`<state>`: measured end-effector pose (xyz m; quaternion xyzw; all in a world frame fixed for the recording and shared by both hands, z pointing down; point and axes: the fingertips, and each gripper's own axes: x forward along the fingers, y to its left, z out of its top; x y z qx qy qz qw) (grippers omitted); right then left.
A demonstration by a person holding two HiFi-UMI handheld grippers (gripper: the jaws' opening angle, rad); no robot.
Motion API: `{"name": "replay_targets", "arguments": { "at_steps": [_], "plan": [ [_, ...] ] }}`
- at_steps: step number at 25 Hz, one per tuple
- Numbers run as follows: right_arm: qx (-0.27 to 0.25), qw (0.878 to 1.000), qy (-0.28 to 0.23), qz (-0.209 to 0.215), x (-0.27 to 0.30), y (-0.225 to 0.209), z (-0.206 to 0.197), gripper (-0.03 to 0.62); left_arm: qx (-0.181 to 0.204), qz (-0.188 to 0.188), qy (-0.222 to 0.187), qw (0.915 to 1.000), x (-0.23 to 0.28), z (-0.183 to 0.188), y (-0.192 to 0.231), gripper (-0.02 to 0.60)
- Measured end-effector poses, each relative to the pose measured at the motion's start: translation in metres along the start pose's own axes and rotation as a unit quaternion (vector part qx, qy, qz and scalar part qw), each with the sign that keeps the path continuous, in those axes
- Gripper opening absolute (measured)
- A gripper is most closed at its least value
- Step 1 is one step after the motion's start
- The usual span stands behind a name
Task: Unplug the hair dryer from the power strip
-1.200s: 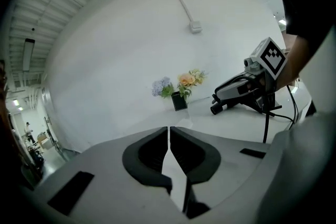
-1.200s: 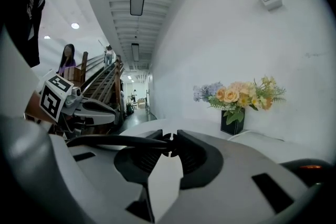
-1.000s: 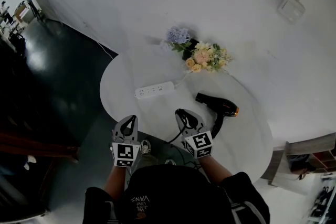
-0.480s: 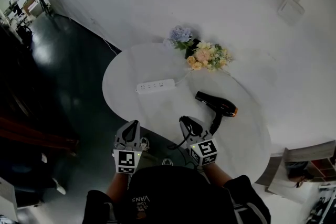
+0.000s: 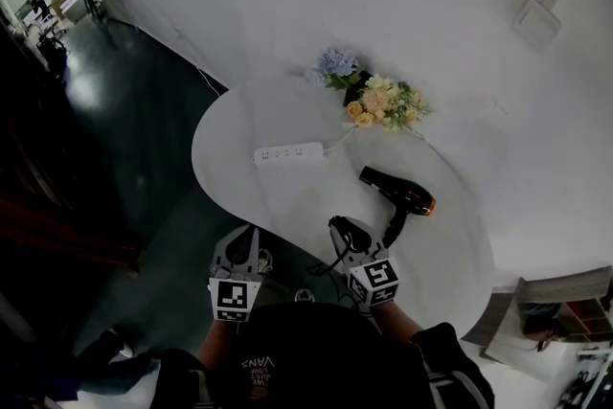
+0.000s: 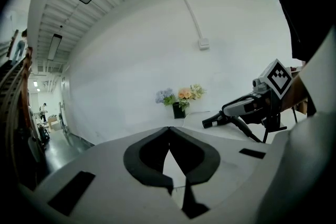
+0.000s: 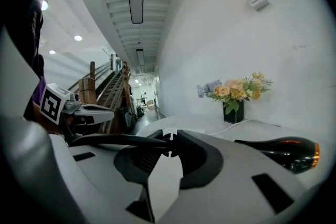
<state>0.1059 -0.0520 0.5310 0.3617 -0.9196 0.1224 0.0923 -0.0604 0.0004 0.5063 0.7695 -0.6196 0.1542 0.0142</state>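
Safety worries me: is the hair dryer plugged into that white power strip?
Unplugged. No plug sits on the power strip, and the cord of the hair dryer ends between the closed jaws of the right gripper.

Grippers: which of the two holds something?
The right gripper, clamped on the hair dryer's black plug; the left gripper is shut on nothing.

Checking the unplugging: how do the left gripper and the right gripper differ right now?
The left gripper is shut with nothing in it; the right gripper is clamped on the black cord. The left gripper hangs off the table over the dark floor; the right gripper is above the table's edge. Both point toward the flowers.
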Motion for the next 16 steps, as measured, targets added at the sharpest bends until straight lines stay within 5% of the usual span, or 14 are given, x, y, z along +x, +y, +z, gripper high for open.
{"name": "replay_targets", "arguments": {
  "at_steps": [16],
  "plan": [
    [0.006,1.000,-0.004,-0.003,0.0094,0.0020,0.0010,0.103,-0.003,-0.002,-0.003,1.0000,0.0005,-0.0056,0.0043,0.018]
  ]
}}
